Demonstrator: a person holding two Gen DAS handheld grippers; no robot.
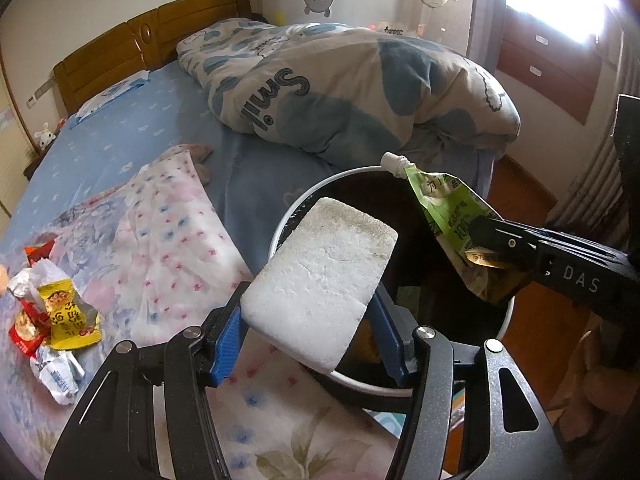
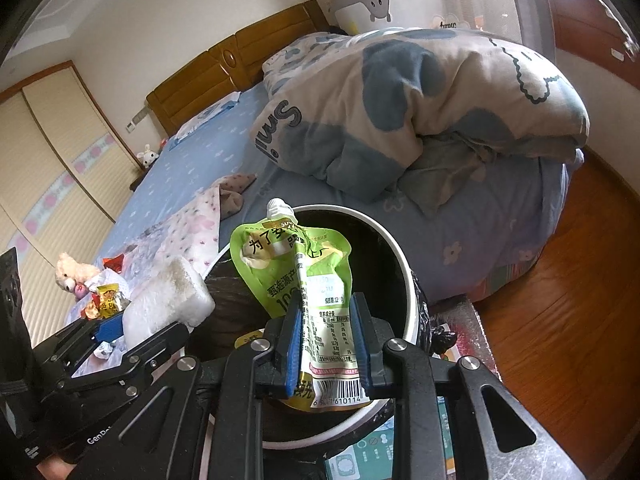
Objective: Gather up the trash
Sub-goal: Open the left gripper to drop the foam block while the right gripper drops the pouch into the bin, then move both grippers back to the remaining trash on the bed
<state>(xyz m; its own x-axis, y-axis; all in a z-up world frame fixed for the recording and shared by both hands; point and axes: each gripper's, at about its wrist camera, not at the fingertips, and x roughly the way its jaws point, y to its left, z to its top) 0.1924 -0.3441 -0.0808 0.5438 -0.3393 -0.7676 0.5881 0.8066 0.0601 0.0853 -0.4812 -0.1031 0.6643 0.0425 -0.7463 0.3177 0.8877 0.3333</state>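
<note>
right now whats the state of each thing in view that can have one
white foam block: clamped in the left gripper, held over the bin
green spouted drink pouch: crumpled, no cap on its spout, clamped in the right gripper over the bin
white-rimmed round trash bin: open, black liner inside
pile of snack wrappers: loose on the bed, not collected
blue-and-white patterned quilt: bunched up in a heap
</note>
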